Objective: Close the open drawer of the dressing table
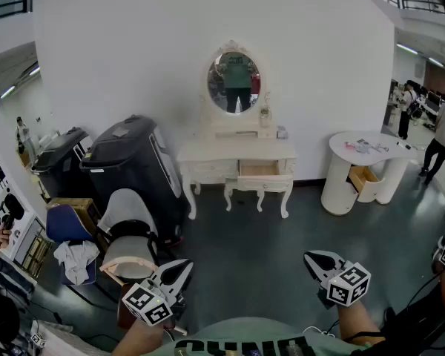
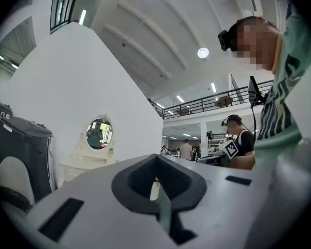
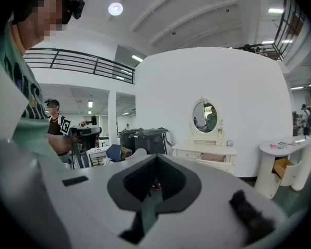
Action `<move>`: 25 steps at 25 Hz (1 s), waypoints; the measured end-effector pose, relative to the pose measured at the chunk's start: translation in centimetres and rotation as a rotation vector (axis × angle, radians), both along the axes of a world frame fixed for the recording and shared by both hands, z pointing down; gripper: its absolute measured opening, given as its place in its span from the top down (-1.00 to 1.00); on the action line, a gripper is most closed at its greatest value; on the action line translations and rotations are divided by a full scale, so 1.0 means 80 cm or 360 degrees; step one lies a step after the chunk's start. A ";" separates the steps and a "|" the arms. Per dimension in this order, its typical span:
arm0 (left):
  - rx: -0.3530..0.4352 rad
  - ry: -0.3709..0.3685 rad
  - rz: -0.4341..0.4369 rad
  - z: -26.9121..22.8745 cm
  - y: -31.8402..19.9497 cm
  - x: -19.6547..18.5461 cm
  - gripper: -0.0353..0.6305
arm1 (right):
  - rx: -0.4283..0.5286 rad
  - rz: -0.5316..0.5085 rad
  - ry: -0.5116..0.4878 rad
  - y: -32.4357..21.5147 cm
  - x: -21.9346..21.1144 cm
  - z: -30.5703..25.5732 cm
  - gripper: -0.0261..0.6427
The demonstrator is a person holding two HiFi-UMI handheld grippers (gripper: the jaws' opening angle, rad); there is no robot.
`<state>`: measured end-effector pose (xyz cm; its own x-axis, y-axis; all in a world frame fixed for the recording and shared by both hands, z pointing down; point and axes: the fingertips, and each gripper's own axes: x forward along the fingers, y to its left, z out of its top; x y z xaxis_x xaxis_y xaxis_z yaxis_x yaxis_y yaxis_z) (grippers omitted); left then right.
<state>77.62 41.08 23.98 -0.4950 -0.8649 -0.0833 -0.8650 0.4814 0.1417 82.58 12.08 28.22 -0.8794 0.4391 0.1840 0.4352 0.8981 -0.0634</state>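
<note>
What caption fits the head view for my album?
Left gripper and right gripper, both shut, point toward the white dressing table and its open drawer.

Open floor runs to the dressing table, between black chairs and a white table.

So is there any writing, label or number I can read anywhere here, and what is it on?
No text reads whole.
Shirt: large dark letters, cut off by the picture's edge, unreadable.
Marker cubes: black-and-white patterns, no words.
Papers on the side table: too small to read.
</note>
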 end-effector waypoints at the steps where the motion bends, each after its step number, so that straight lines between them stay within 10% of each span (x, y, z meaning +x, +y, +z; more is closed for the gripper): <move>1: 0.0000 0.0000 0.0003 -0.001 0.002 0.000 0.87 | 0.0004 -0.0001 -0.0003 0.003 0.000 -0.002 0.89; 25: 0.0034 0.0005 0.0066 -0.002 -0.095 0.015 0.87 | -0.0071 0.0052 0.0016 -0.089 0.034 -0.002 0.89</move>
